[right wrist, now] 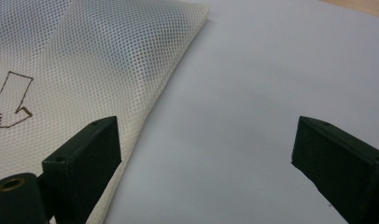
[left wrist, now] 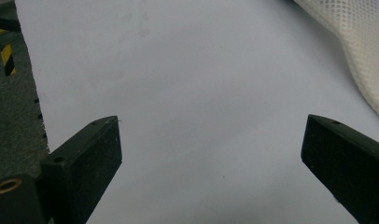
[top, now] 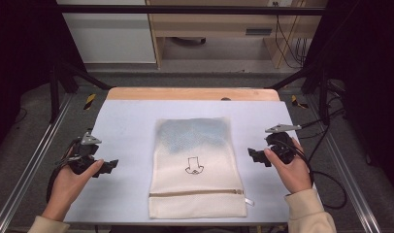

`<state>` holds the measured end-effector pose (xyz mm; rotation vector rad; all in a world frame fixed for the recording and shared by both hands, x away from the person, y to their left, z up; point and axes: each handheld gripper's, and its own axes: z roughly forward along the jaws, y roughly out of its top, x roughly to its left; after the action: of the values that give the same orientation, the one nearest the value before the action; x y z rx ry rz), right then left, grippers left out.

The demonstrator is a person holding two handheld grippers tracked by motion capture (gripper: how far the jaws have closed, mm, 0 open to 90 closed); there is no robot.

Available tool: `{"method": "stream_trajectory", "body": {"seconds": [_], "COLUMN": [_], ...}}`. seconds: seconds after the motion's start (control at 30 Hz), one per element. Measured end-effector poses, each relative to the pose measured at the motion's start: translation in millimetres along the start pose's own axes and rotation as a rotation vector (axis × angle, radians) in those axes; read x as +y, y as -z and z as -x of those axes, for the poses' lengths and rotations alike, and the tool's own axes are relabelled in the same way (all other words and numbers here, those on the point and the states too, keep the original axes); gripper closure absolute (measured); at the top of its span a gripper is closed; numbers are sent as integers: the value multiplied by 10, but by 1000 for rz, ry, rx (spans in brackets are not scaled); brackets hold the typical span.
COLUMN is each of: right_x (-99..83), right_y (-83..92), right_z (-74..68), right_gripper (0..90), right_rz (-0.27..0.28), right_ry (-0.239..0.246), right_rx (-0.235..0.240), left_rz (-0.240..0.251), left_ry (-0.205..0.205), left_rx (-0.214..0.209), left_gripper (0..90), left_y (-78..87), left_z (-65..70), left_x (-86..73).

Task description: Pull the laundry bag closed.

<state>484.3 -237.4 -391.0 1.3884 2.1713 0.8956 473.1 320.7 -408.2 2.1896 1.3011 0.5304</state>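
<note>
On the table [top: 127, 121] the zipped mesh bag [top: 197, 165] lies flat, both grippers' fingers [left wrist: 85, 158] spread wide and empty, seemingly finished.

Even, soft overhead light falls on the white table [top: 127, 126], while the room's sides sink into near black. The high view is slightly soft and grainy, with only faint shadows under the hands. In both gripper views the black jaws are blurred up close; the mesh bag [right wrist: 85, 51] weave stays sharp, without glare.
</note>
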Motion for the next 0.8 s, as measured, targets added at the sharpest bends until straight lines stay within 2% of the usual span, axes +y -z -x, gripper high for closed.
{"method": "stream_trajectory", "body": {"seconds": [0.1, 0.23, 0.47, 0.53, 0.67, 0.73, 0.8], "right_x": [-52, -125, -256, -287, -352, -391, -419], "right_y": [-68, -142, -257, -288, -357, -393, -422], "right_z": [57, 111, 165, 176, 182, 178, 166], "right_gripper": [97, 97, 107, 108, 113, 113, 114], "right_rz": [13, 14, 16, 18, 26, 48, 68], "right_ry": [-18, -38, -53, -58, -59, -48, -41], "right_rx": [-15, -16, -37, -39, -59, -66, -77], "left_rz": [14, 11, 38, 55, 139, 162, 185], "left_ry": [14, 29, 15, 19, 25, 8, 10], "left_rx": [7, -9, -26, -28, -14, -11, -2], "left_gripper": [50, 50, 50, 49, 52, 52, 51], "left_y": [-56, -149, -275, -313, -372, -401, -416], "left_z": [-54, -65, -36, -29, -10, 6, 25], "left_x": [-22, -57, -125, -143, -186, -201, -211]}}
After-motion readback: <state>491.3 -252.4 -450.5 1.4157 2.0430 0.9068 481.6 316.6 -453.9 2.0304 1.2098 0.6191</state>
